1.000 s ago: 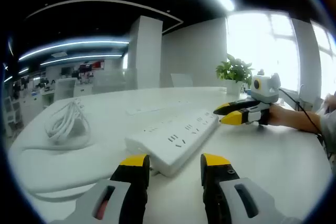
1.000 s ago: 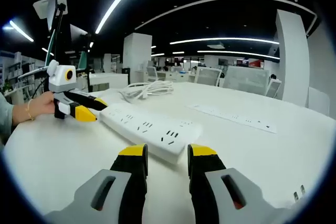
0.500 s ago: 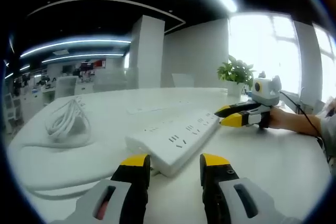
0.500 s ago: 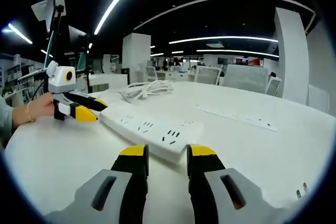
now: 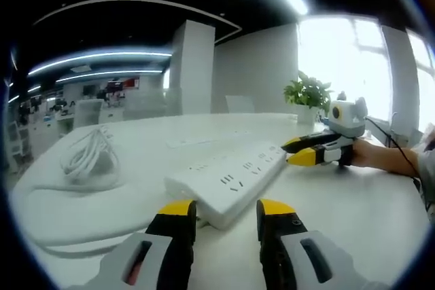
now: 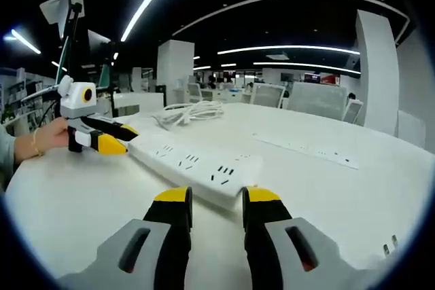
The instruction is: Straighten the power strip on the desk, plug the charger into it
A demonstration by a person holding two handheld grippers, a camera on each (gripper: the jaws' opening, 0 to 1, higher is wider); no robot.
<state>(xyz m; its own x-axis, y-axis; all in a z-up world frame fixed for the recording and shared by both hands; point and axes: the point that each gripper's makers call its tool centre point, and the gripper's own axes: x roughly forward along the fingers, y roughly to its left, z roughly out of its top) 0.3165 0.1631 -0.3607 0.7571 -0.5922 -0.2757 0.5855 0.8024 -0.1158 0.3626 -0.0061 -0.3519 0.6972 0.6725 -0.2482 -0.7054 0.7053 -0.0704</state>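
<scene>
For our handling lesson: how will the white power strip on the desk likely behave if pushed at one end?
The power strip looks like a long rigid bar, so it should pivot rather than bend. Lying flat on the smooth white desk, it will probably slide easily. Its coiled cable may drag slightly.

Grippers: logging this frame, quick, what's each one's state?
Left gripper: open, holding nothing, at the power strip's end.
Right gripper: open, holding nothing, at its other end.

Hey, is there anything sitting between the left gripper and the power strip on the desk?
Nothing visible. In the left gripper view the left gripper is open, with the near end of the power strip just beyond its tips and only bare desk between.
</scene>
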